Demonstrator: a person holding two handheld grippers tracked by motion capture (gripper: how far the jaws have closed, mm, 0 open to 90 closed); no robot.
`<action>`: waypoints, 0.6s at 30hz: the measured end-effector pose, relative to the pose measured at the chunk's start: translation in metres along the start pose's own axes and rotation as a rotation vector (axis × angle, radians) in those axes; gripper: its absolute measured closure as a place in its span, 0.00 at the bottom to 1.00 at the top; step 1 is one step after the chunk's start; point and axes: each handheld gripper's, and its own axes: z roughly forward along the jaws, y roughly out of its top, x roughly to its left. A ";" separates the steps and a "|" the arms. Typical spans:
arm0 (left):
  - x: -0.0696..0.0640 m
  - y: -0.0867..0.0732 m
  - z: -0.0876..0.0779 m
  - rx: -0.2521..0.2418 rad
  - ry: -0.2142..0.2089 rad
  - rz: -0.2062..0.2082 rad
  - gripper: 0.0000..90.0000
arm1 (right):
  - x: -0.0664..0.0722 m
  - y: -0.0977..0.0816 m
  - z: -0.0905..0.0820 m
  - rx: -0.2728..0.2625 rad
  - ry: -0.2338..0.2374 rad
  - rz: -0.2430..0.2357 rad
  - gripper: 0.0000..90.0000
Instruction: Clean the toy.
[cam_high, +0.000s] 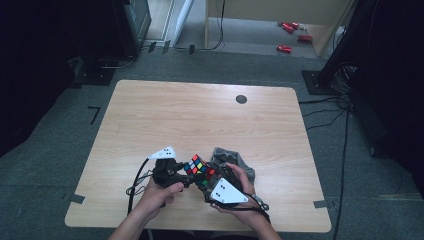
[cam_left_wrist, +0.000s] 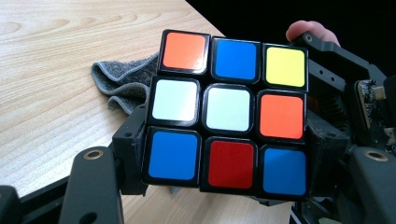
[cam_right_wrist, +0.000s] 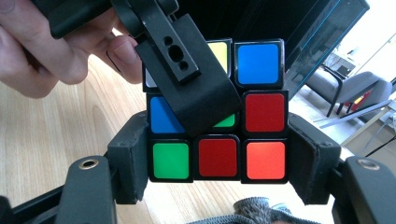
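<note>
Now the cube (cam_high: 199, 170) sits clamped between both grippers' jaws (left gripper (cam_high: 181, 176), right gripper (cam_high: 209, 186)).

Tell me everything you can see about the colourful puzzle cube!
The puzzle cube is a three-by-three twisty cube, glossy black plastic with coloured square stickers, and it is scrambled. One face shows orange, blue, yellow on top, white, white, orange in the middle, and blue, red, blue below. Another face has green, red, orange along its bottom row. It is held up above the wooden table, near the front edge, clamped between the left gripper and the right gripper. A grey cloth lies just behind it.
</note>
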 end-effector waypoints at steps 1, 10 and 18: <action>0.000 0.000 -0.001 -0.012 -0.008 0.002 0.37 | 0.000 0.001 -0.001 -0.006 -0.003 0.009 0.37; 0.001 0.004 -0.019 -0.137 0.006 0.044 0.33 | -0.016 0.000 -0.008 0.028 -0.050 0.129 0.38; 0.006 -0.001 -0.023 -0.153 0.146 0.193 0.33 | -0.040 -0.003 -0.017 0.060 -0.107 0.281 0.38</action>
